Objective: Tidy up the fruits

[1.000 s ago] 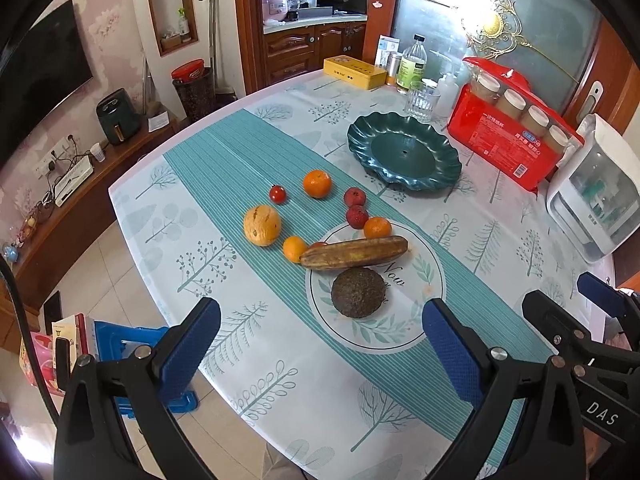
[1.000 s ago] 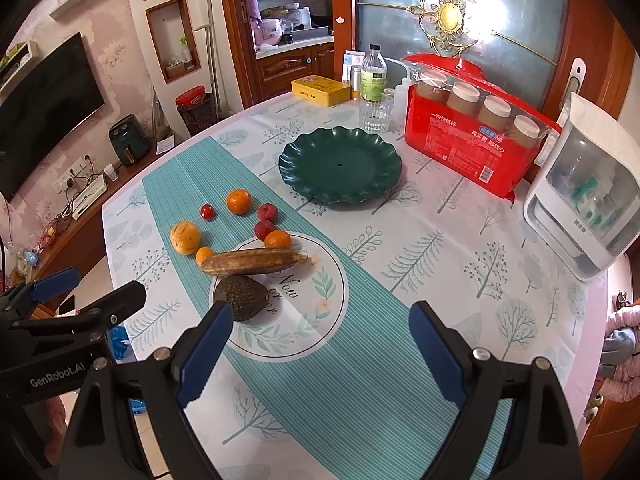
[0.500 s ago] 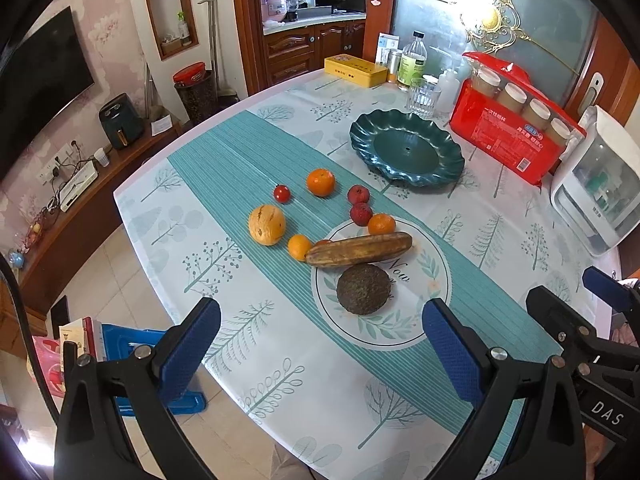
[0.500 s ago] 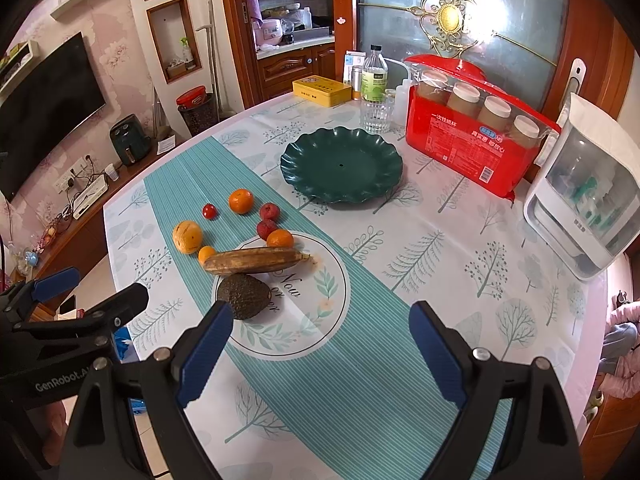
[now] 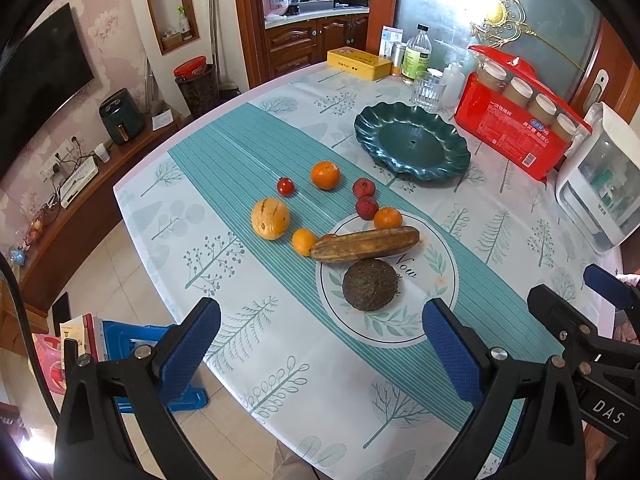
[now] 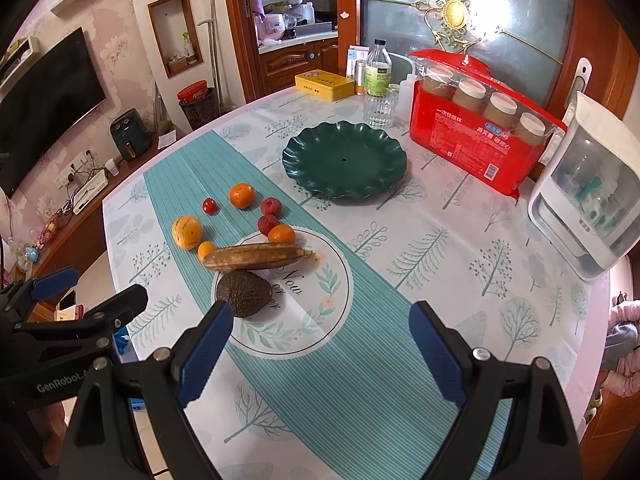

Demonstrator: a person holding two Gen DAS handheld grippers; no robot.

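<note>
Several fruits lie loose on the tablecloth: a brown banana [image 5: 365, 244] [image 6: 256, 257], a dark avocado [image 5: 371, 285] [image 6: 244, 293], a yellow-orange passion fruit [image 5: 270, 218] [image 6: 187, 232], oranges such as the one at the back [image 5: 325, 175] [image 6: 241, 195], small red fruits [image 5: 366, 207] [image 6: 267, 224] and a cherry tomato [image 5: 285, 186] [image 6: 209, 205]. An empty dark green scalloped plate [image 5: 414, 146] [image 6: 344, 159] stands behind them. My left gripper [image 5: 320, 344] is open and empty, above the near table edge. My right gripper [image 6: 320, 344] is open and empty, just right of the avocado.
At the back stand a red pack of paper cups [image 6: 480, 136], a white appliance [image 6: 584, 200], a glass [image 6: 380, 110], a bottle [image 6: 378, 72] and a yellow tin [image 6: 325, 86]. The table edge [image 5: 168, 296] drops to the floor at the left, by a blue stool [image 5: 132, 344].
Both grippers have drifted slightly; the view of the table shifted a little. Fruits and plate have not moved. Both stay open.
</note>
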